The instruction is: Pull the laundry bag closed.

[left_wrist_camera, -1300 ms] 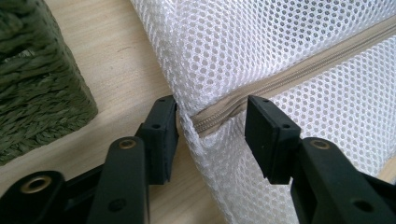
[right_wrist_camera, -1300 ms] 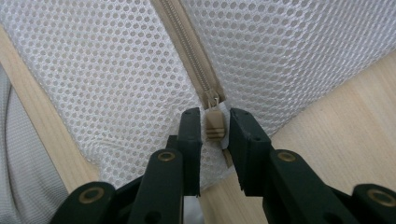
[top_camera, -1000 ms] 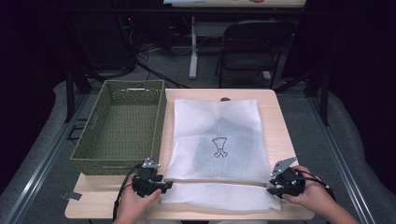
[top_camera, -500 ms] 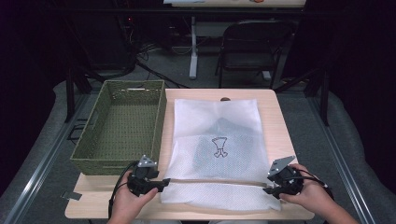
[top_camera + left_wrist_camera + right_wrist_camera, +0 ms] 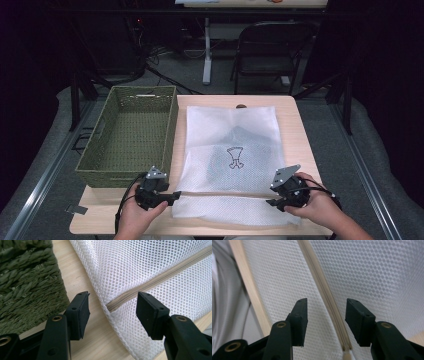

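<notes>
Right gripper view: right gripper (image 5: 325,315) gaping, seemingly clear of zipper (image 5: 322,287).

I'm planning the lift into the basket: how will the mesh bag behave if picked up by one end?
The mesh bag is thin netting lying flat and rumpled, so it will probably flop and sag. A dark thing shows through its middle, so the weight may slide. The zipper band looks like the firmest place to pinch.

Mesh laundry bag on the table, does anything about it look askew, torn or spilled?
Nothing stands out: the mesh laundry bag lies flat and square beside the green woven basket, its beige zipper intact, mesh untorn, nothing spilled.
</notes>
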